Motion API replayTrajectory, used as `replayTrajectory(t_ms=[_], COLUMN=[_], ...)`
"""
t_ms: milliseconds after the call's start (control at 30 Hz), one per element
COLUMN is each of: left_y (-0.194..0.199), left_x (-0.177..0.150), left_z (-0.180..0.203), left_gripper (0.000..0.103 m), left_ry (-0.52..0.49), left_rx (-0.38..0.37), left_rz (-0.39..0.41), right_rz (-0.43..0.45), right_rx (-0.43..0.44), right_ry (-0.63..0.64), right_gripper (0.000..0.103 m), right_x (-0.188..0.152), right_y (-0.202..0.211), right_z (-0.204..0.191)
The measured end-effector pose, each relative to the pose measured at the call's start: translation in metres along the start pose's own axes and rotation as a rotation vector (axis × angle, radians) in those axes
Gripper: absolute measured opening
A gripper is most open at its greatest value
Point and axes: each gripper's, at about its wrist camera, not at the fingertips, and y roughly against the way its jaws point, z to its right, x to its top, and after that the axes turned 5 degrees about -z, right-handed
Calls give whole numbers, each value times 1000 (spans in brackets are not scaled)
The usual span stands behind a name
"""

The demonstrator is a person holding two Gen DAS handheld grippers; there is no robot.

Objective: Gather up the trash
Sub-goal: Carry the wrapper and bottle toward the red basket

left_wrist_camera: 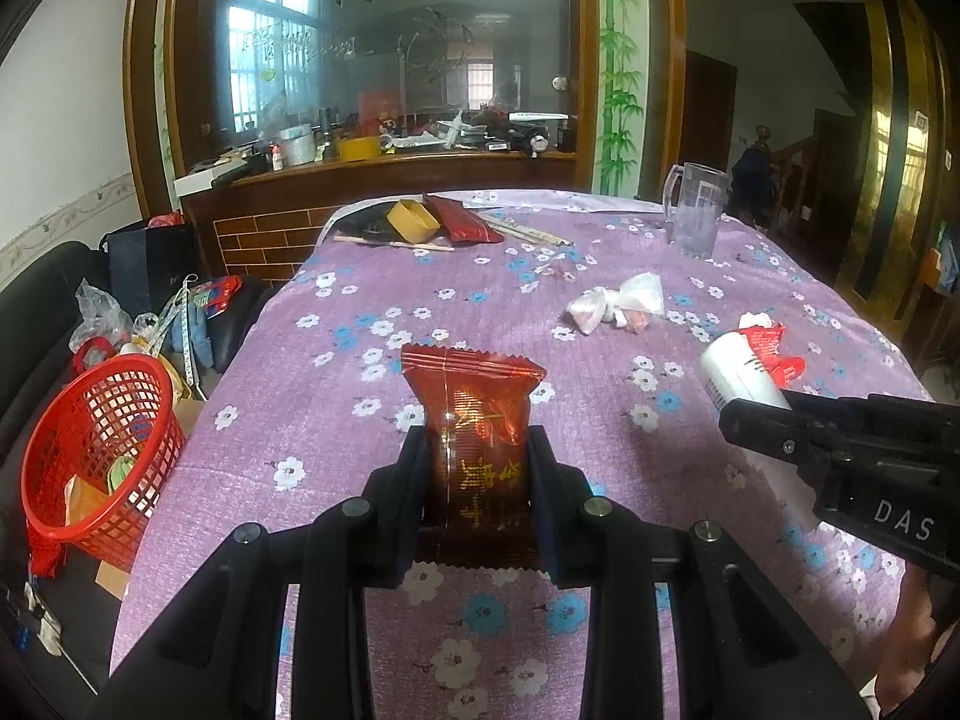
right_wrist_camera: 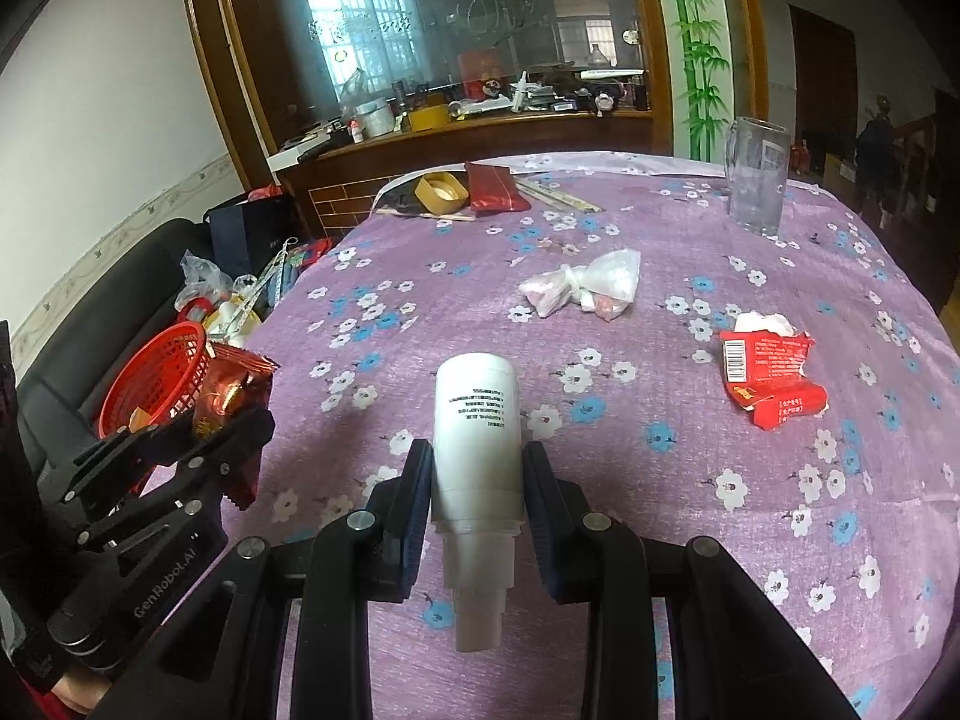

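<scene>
My left gripper is shut on a red snack wrapper with gold print, held above the purple flowered tablecloth. In the right wrist view the same left gripper and wrapper hang at the table's left edge, beside a red mesh basket. My right gripper is shut on a white plastic bottle, its neck pointing back toward the camera. That bottle also shows at the right of the left wrist view. The red basket sits below the table's left edge with scraps inside.
On the cloth lie a torn red packet with white tissue, a knotted clear bag, a clear mug, and at the far end a yellow tape roll and red pouch. A dark sofa with clutter stands left.
</scene>
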Motion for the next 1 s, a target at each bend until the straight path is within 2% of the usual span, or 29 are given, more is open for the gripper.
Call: replayTrajectory(t_ms=[300,633,833,1000], left_y=[4,16,33,45], left_x=[1,1,1,-2], left_z=[-15,-50,-99,-161], left_gripper=[30,30,30,31], left_ry=[31,88,168,269], left_rx=[10,41,98,182], left_rz=[6,24,58,76], right_rz=[-8,-24,-51,-81], right_rx=[3,31,107,182], right_ry=[13,75,137,194], right_gripper=[33,33,33,33], right_x=[3,15,35,53], right_y=[-3,-12,-23,-39], right_z=[-8,-40,-80,-124])
